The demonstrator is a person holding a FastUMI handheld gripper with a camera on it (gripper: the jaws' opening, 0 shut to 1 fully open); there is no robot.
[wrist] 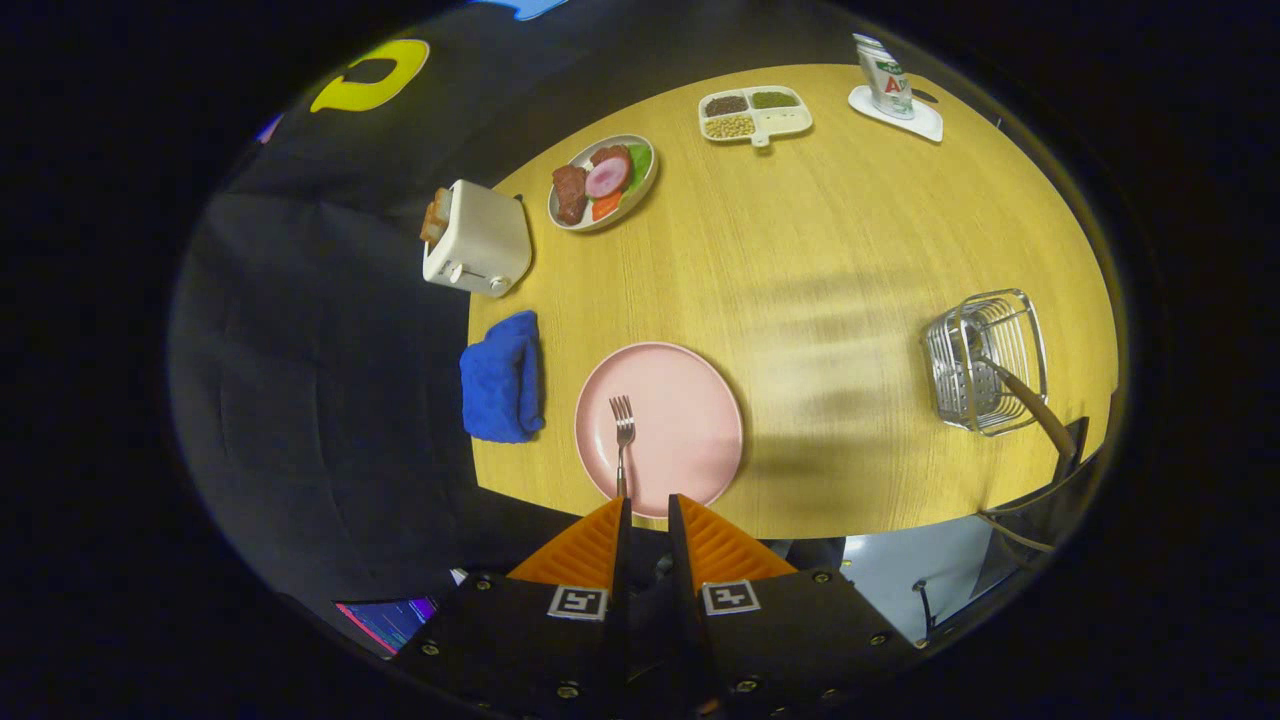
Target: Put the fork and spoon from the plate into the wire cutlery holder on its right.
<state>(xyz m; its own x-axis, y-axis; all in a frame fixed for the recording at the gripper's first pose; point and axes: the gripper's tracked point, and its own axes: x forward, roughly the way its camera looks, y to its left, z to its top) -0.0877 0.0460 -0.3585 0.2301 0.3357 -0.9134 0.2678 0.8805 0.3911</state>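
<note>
1. You have one fork (622, 432) on the one pink plate (690, 430), and one spoon (1010, 385) already standing in the one wire cutlery holder (985, 362).
2. Your gripper (646, 505) hangs above the near rim of the plate with its fingers narrow, a slim gap between them and nothing held.
3. The fork lies just ahead of your left finger, tines pointing away from you, its handle end almost at that fingertip.
4. It is a slim metal fork, lying flat on the left half of the plate.
5. The holder stands well off to the right of the fingers, near the table edge. It is a silvery wire basket, and the spoon leans out of it with a brown handle pointing toward you.
6. Beside the plate on the left lies one folded blue cloth (502, 378).
7. Beyond the cloth stands one white toaster (480, 240) with bread in its slot.
8. Farther off you have one oval dish of food (603, 182), one divided tray of grains (755, 113) and one carton (884, 76) on a white coaster.
9. The table (850, 250) is light yellow wood grain; dark cloth hangs to its left.
</note>
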